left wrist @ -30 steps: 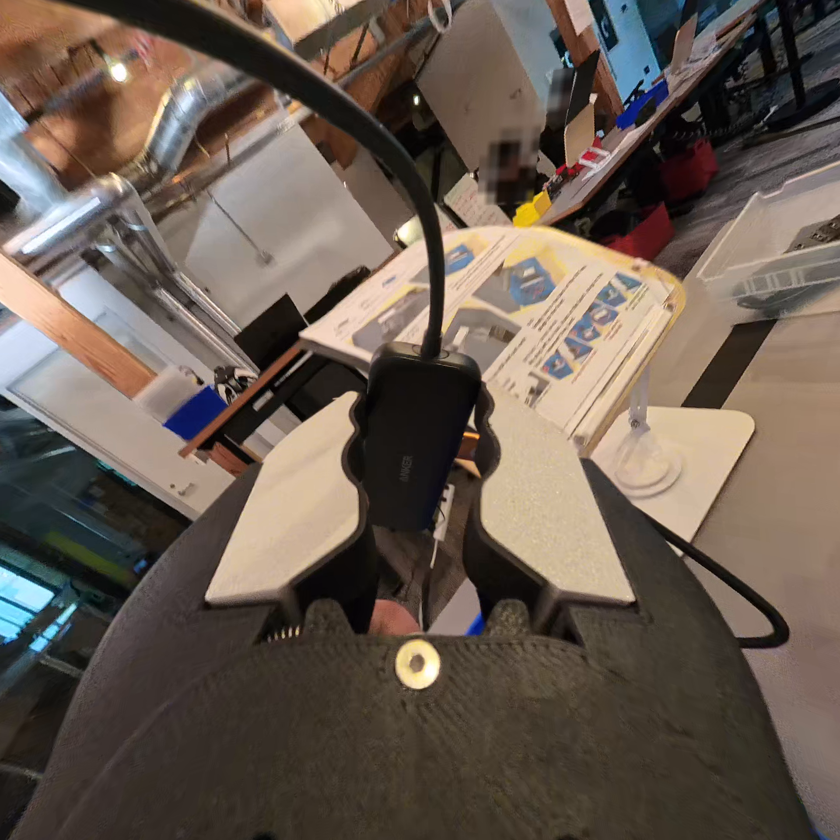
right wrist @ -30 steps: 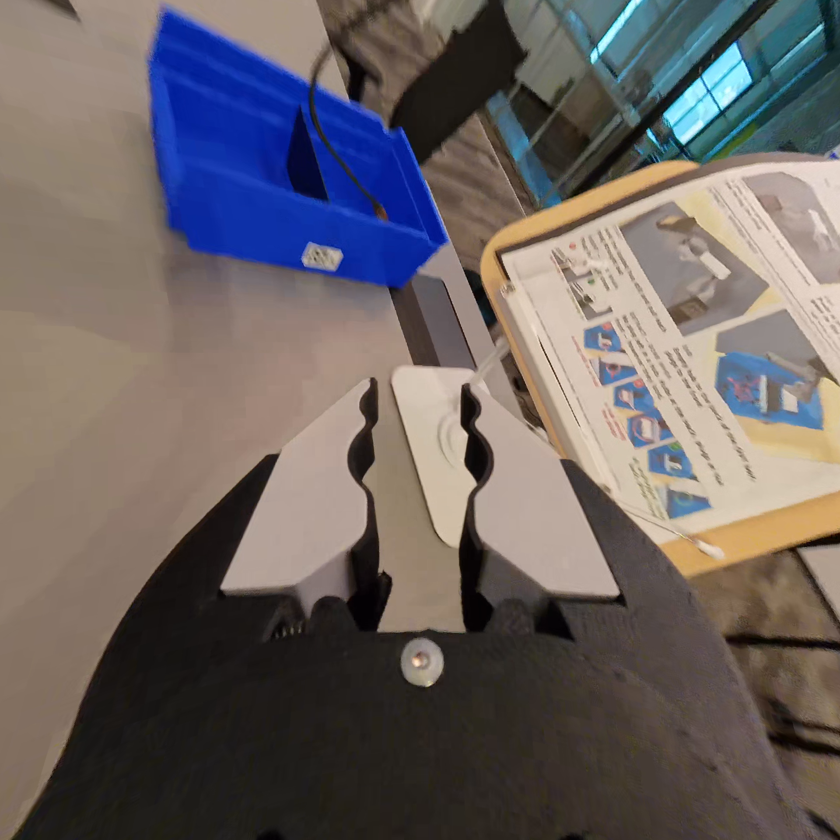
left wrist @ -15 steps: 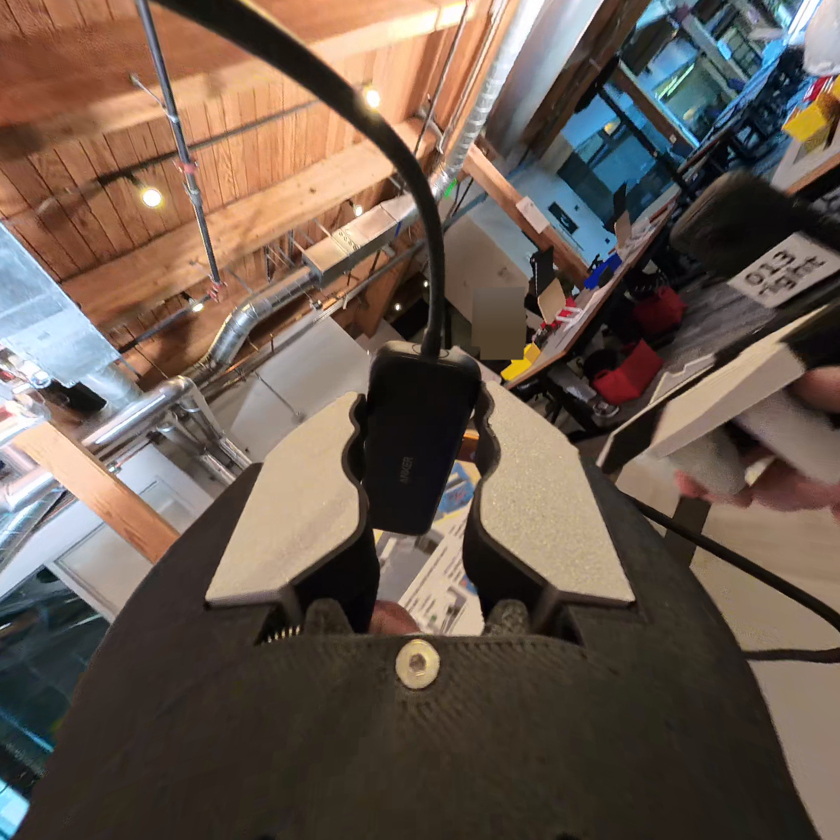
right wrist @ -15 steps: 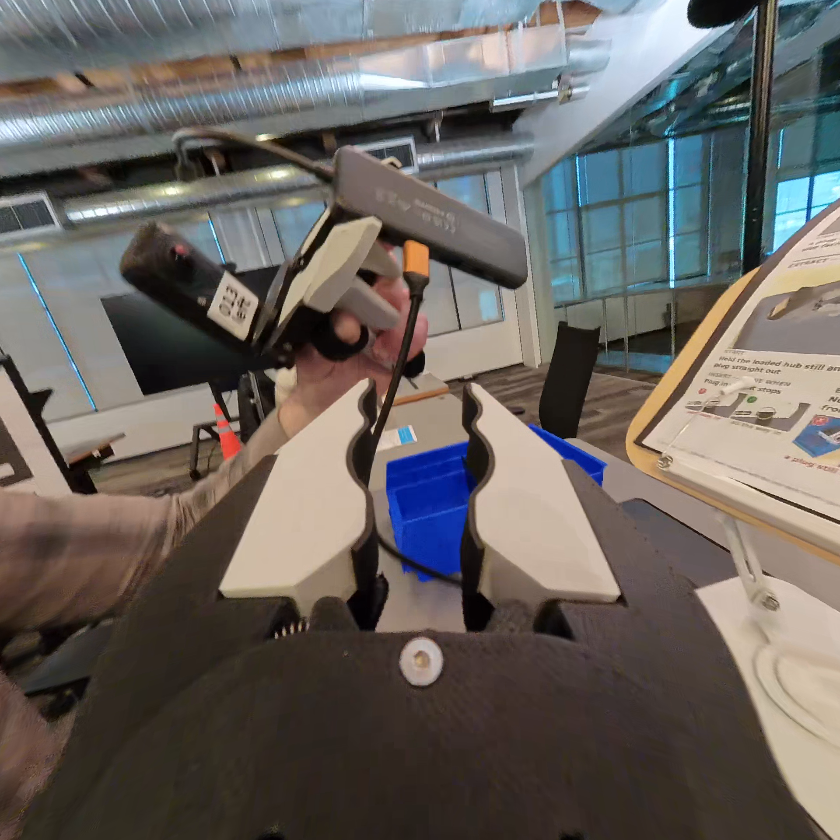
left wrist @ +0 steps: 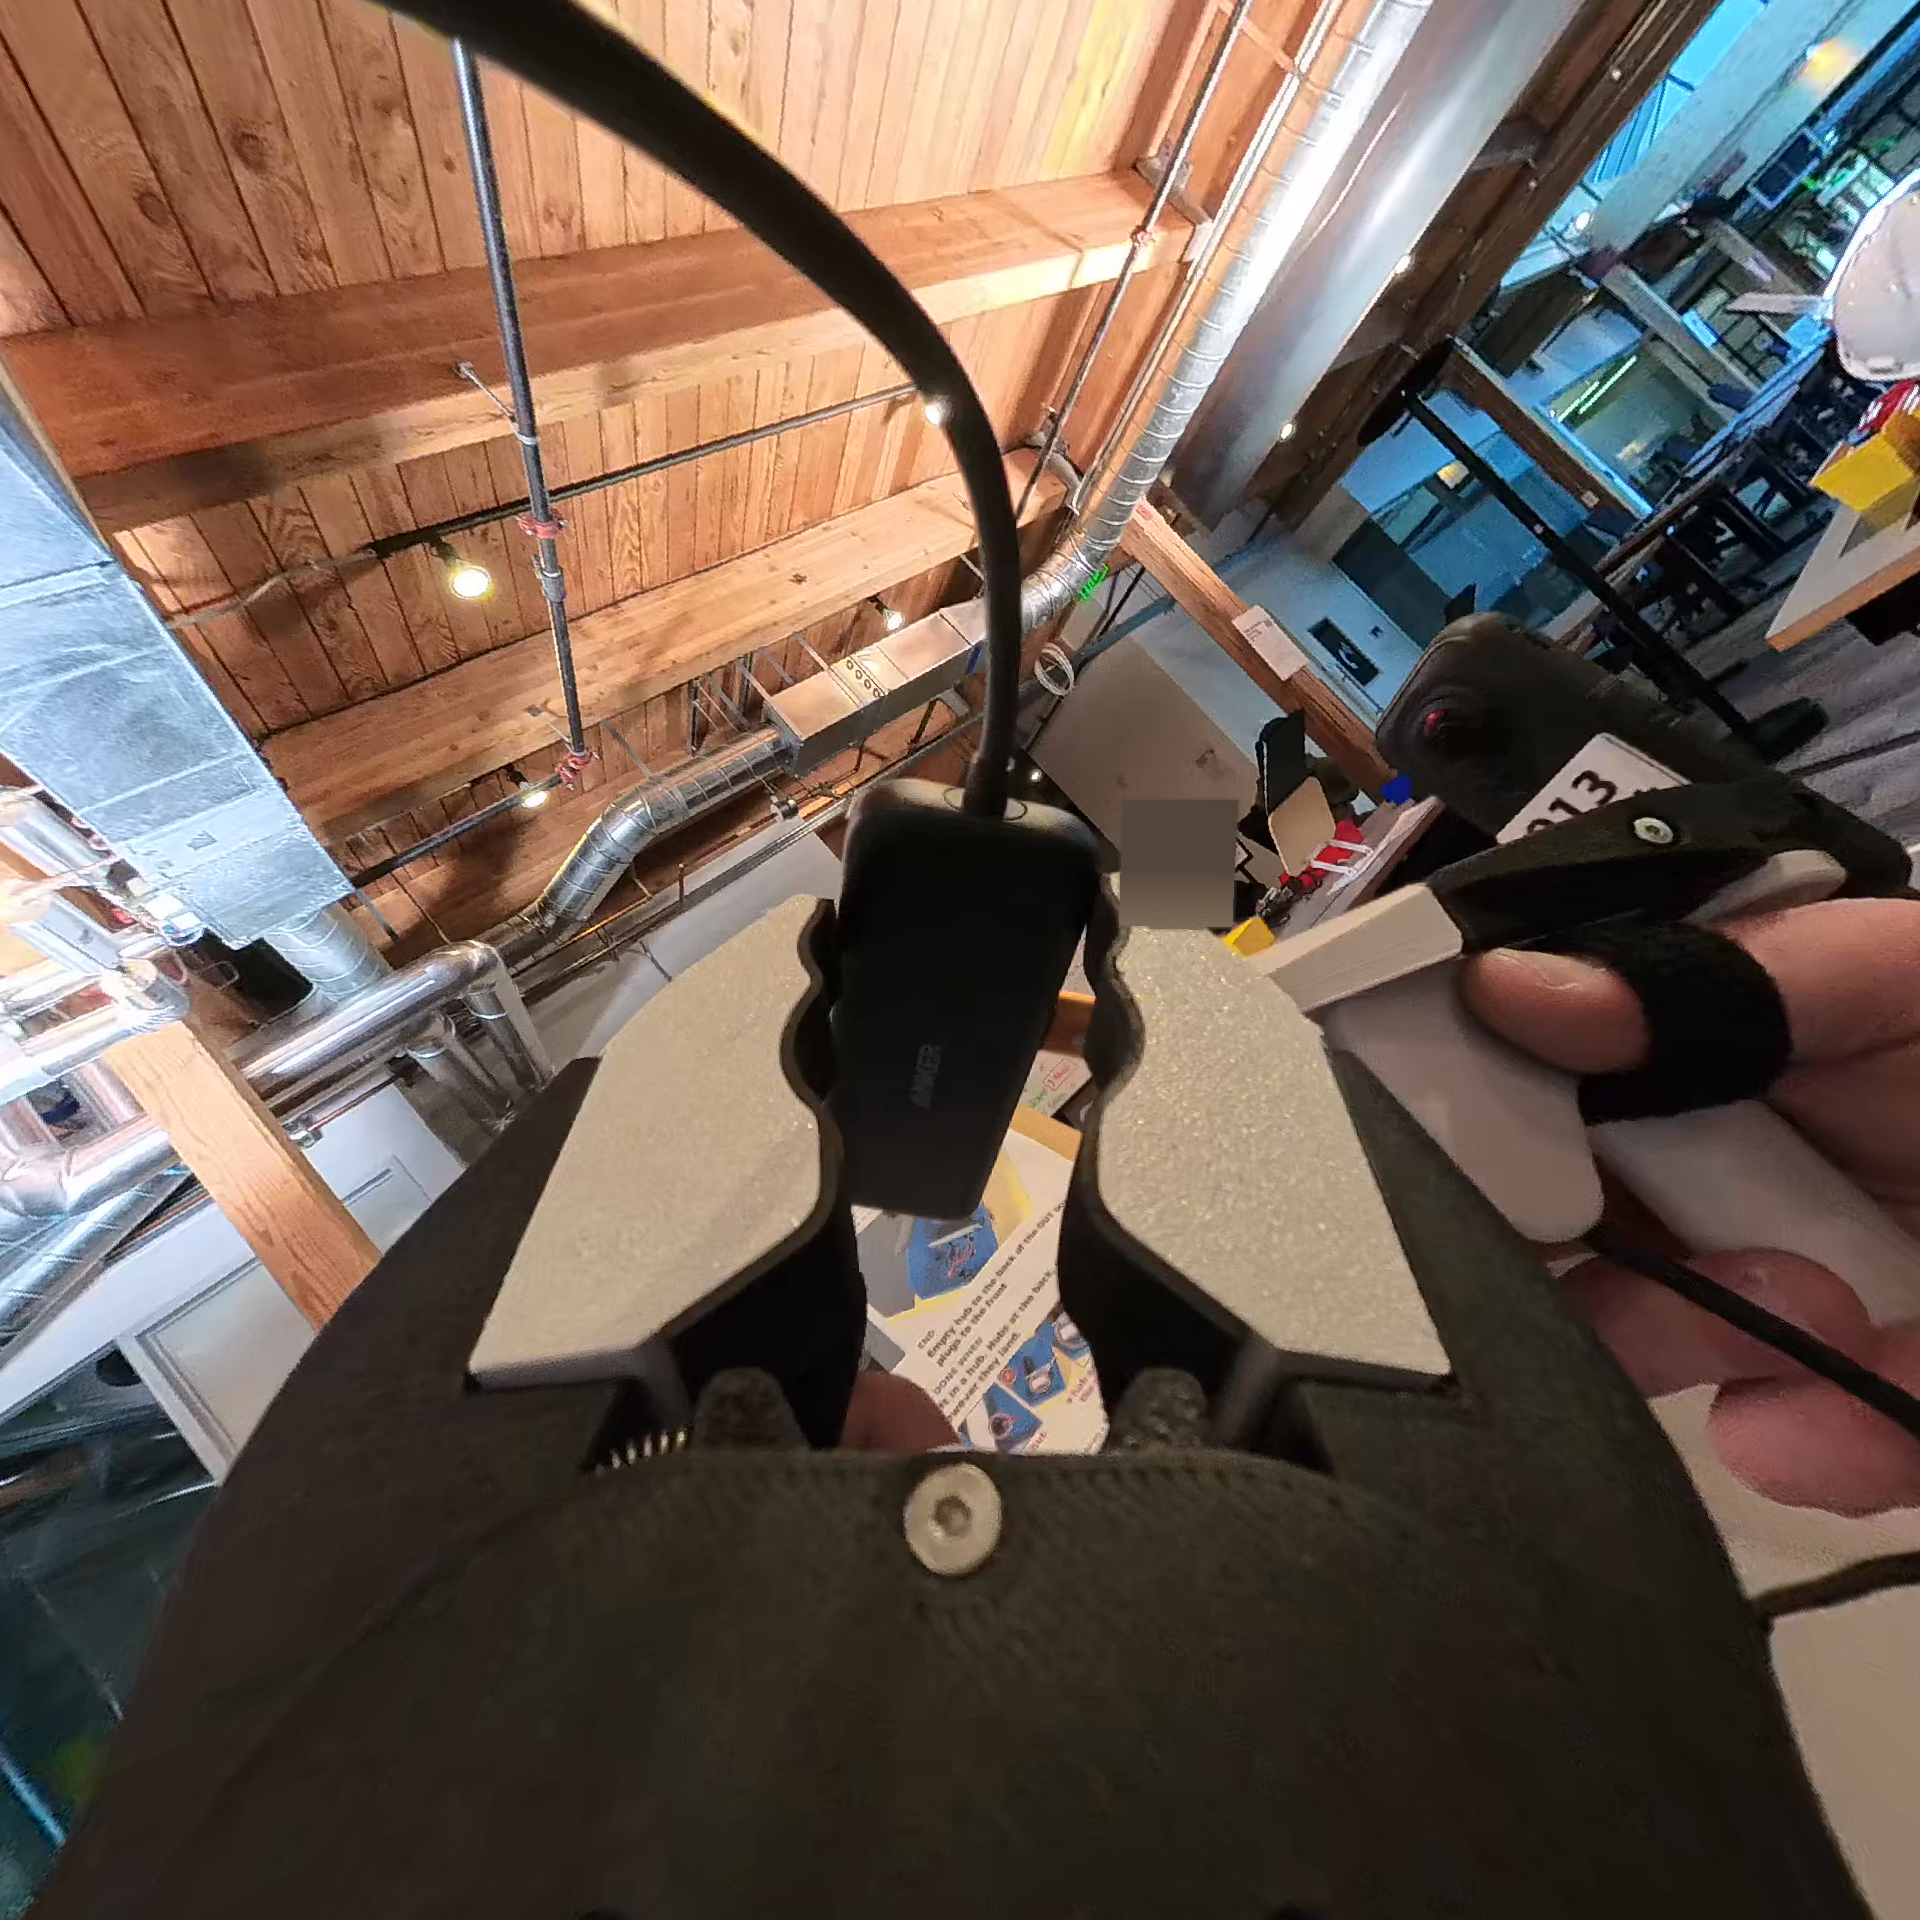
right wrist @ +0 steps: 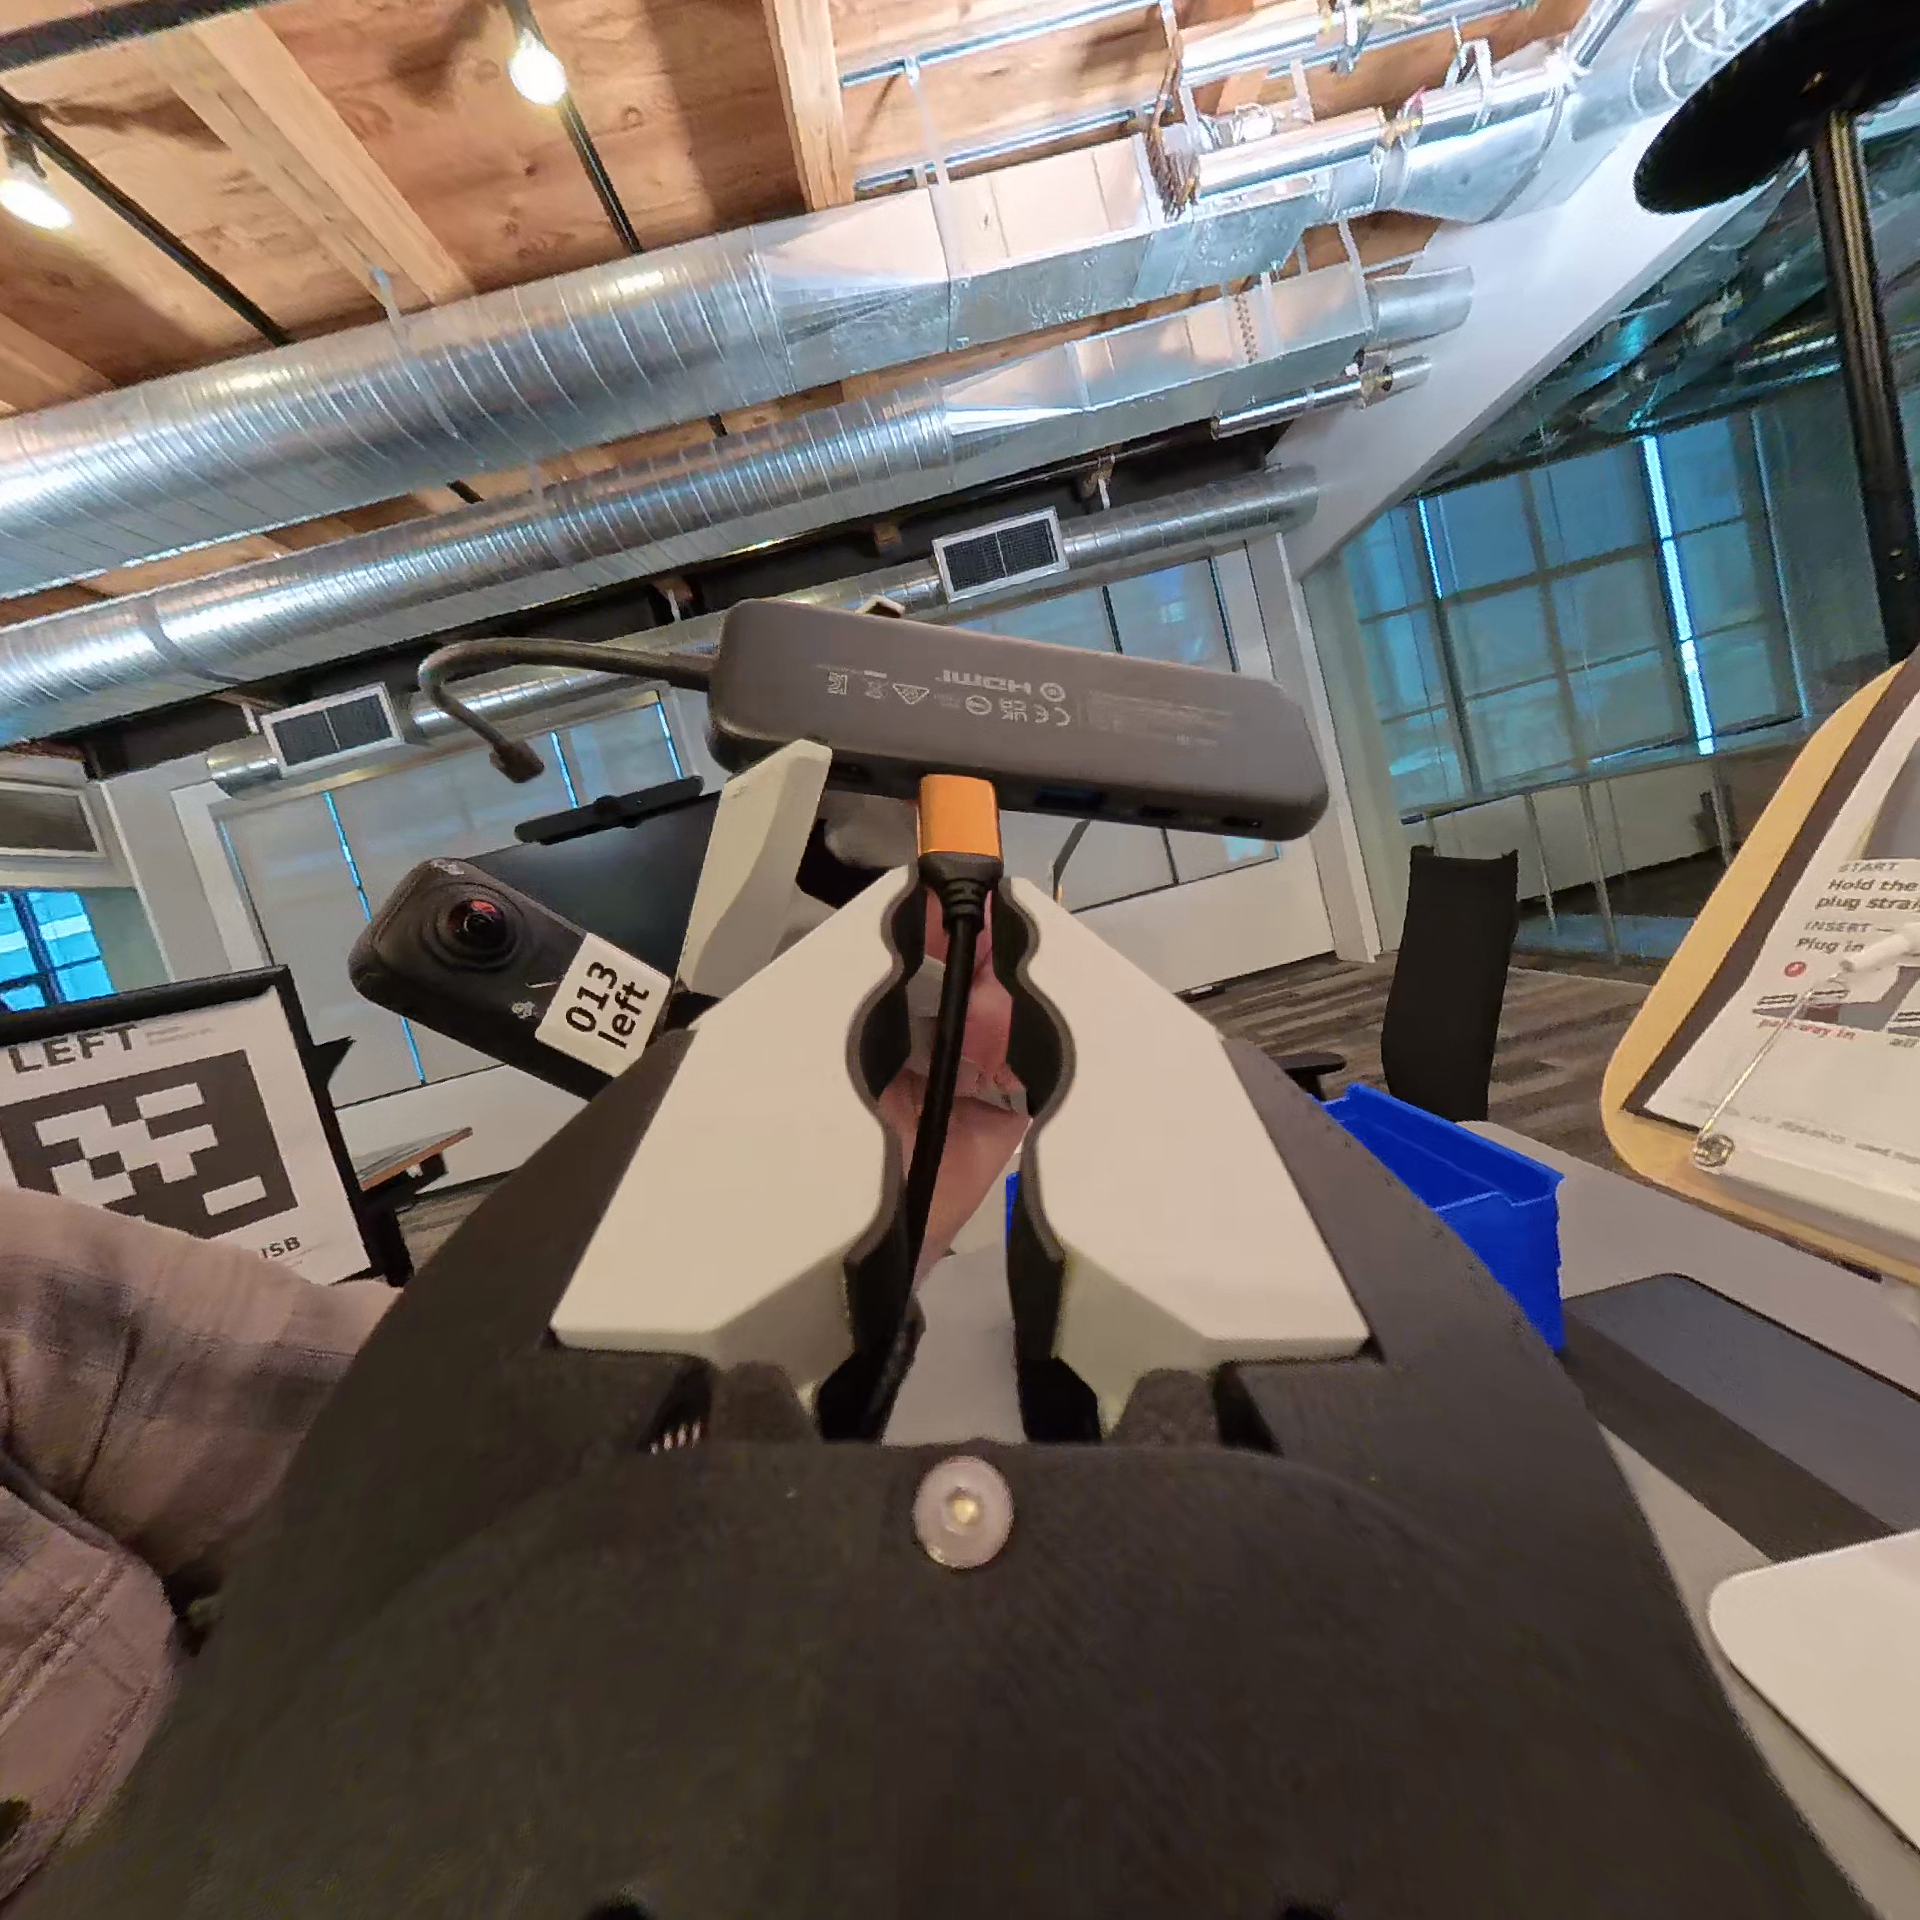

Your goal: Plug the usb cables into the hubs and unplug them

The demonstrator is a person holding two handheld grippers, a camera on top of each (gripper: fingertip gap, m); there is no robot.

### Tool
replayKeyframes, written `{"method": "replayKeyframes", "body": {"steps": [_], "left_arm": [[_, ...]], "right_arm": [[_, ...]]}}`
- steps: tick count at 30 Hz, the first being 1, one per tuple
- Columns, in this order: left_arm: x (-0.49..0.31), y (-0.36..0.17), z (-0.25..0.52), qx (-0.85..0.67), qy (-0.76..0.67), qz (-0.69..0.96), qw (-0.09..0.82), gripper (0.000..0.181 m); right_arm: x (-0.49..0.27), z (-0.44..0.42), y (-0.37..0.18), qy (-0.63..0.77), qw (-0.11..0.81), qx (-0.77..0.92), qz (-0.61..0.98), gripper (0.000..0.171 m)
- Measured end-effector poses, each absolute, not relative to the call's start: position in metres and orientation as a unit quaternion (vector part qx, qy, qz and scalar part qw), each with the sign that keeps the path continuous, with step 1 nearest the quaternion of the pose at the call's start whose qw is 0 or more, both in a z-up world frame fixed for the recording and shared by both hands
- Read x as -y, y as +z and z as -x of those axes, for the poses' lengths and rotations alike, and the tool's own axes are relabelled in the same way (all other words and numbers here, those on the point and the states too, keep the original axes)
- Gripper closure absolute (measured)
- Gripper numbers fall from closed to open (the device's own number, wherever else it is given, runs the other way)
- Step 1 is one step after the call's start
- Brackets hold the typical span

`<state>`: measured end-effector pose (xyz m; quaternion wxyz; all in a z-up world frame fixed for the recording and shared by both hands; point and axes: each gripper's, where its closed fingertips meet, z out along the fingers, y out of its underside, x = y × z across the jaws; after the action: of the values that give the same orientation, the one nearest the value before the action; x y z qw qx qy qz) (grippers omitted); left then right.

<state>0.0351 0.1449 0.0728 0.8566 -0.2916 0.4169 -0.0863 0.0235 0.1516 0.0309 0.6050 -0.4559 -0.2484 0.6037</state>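
My left gripper (left wrist: pixel 961 935) is shut on a dark usb hub (left wrist: pixel 956 1029), held up in the air with its own thick lead curving overhead. In the right wrist view the same hub (right wrist: pixel 1023 717) lies level, held by the left gripper (right wrist: pixel 774 821). A black usb cable with an orange plug (right wrist: pixel 958 821) sits in a port on the hub's underside. My right gripper (right wrist: pixel 958 899) is shut on the cable's black boot just below the orange plug. The cable runs down between its fingers. The right gripper's finger (left wrist: pixel 1371 940) and a hand (left wrist: pixel 1662 997) show at the right of the left wrist view.
A blue bin (right wrist: pixel 1455 1195) stands on the grey table (right wrist: pixel 1714 1403) below the hub. An instruction board (right wrist: pixel 1766 1091) on a stand with a white base (right wrist: pixel 1818 1662) is at the right. A black-and-white marker board (right wrist: pixel 156 1132) and a plaid sleeve (right wrist: pixel 104 1403) are at the left.
My right gripper rose from the table to the hub and closed on the cable under the orange plug. My left gripper tilted further up, still holding the hub.
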Motion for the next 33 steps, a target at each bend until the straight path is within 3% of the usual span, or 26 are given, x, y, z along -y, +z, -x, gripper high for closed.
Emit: {"method": "replayKeyframes", "body": {"steps": [13,26,33], "left_arm": [[-0.140,0.061,-0.023,-0.457,-0.121,0.296,0.830,0.132],[-0.141,0.026,-0.011,-0.552,-0.139,0.329,0.754,0.124],[-0.128,-0.011,-0.025,-0.645,-0.036,0.288,0.707,0.136]], "right_arm": [[-0.158,-0.036,0.024,0.501,0.637,0.328,0.486,0.169],[-0.132,-0.033,0.003,0.542,0.565,0.436,0.444,0.170],[-0.103,-0.031,-0.024,0.546,0.487,0.531,0.428,0.170]]}}
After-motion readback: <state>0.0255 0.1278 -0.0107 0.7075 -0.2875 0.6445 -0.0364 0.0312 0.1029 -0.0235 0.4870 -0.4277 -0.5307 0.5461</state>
